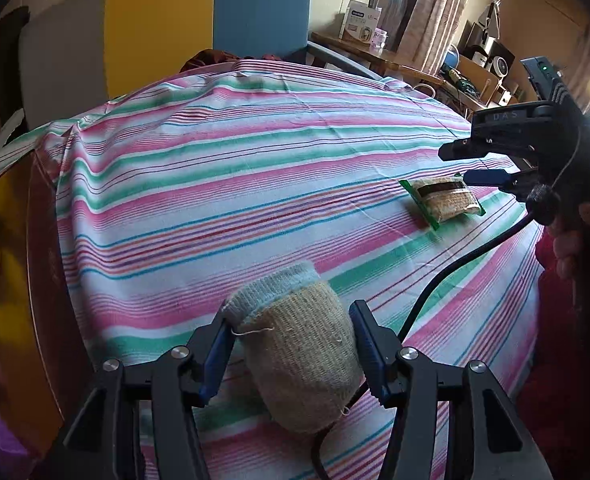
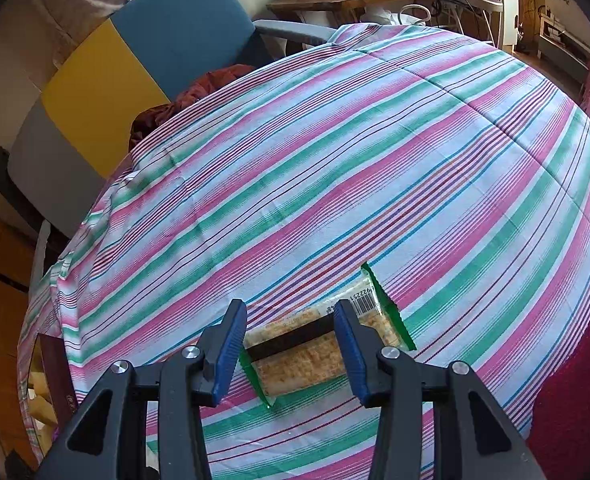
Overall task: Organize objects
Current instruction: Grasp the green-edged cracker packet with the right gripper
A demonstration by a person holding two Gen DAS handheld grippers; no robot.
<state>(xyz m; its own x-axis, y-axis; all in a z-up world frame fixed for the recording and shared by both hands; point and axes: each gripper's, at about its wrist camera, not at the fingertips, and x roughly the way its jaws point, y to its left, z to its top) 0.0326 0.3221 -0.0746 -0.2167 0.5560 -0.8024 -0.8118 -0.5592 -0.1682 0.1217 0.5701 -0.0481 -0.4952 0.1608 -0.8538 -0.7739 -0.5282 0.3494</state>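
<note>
The left gripper point(image 1: 291, 354) clenches a beige knitted sock point(image 1: 301, 356) above the striped cloth point(image 1: 223, 184), which is bare toward the far edge. The right gripper point(image 2: 291, 350), jaws parted, straddles a snack packet point(image 2: 315, 350); only its view shows the barcode.

I see two things on the striped cloth point(image 1: 255, 152). The first is a knitted sock point(image 1: 303, 348) — beige body, pale blue cuff, rolled into a stubby bundle, a loose thread at its side. It sits toward the near edge of the cloth, cuff end pointing away from me, with a dark cable running under its near end. The second is a snack packet point(image 2: 315, 344) — clear wrapper with green ends, a dark band across the middle, barcode label on top. It lies flat near the cloth's right edge, well apart from the sock.
</note>
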